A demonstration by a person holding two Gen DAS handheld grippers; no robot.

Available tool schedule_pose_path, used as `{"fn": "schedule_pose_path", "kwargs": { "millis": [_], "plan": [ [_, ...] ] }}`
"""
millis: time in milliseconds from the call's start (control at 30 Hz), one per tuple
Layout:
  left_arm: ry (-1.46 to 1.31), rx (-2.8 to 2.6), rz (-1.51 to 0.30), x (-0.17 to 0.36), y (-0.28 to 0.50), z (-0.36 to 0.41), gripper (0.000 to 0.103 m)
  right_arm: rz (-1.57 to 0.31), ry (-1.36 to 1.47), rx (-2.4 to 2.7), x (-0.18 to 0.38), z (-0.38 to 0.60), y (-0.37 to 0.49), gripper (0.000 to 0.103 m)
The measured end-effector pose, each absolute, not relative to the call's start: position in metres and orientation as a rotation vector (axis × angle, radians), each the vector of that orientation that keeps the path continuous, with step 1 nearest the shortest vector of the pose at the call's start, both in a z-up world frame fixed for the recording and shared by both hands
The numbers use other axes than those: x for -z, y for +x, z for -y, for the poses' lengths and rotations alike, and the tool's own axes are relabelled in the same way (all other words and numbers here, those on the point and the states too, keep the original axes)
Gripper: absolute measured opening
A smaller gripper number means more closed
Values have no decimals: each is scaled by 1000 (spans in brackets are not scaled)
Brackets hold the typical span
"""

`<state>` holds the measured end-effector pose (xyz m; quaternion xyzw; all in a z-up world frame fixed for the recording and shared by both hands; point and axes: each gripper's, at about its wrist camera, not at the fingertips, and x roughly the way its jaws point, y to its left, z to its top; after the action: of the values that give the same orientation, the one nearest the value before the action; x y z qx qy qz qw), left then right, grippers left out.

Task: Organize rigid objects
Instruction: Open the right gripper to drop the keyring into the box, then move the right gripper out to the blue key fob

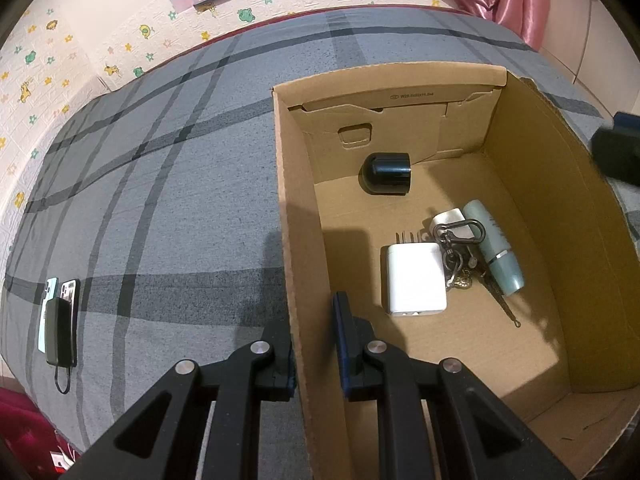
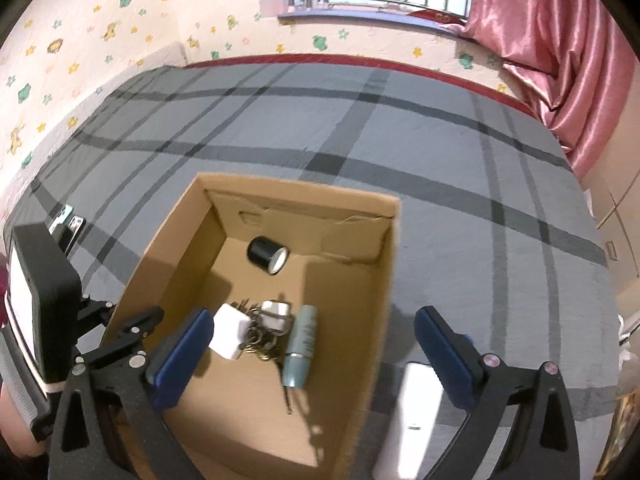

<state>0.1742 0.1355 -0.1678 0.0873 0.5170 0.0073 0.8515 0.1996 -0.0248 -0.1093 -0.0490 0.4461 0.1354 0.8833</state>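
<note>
Your left gripper (image 1: 314, 344) pinches the cardboard box's (image 1: 292, 240) left wall, angled steeply down.
In the right wrist view your right gripper (image 2: 310, 354) hangs tilted down above the box, jaws spread wide and empty; inside lie a white charger (image 2: 228, 336), keys (image 2: 256, 338), a teal tube (image 2: 300, 346) and a black cap (image 2: 266, 255).
</note>
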Motion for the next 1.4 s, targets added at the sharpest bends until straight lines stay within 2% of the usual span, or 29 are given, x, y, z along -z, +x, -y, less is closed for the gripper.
{"fn": "schedule_pose_path", "kwargs": {
  "millis": [533,1400],
  "plan": [
    [179,-13,-1092,169,175,-136,16,-909,-32,-140,101,109,215,102],
    [178,-4,-1093,171,177,-139,16,-1077,-69,-55,215,158,257,102]
  ]
}}
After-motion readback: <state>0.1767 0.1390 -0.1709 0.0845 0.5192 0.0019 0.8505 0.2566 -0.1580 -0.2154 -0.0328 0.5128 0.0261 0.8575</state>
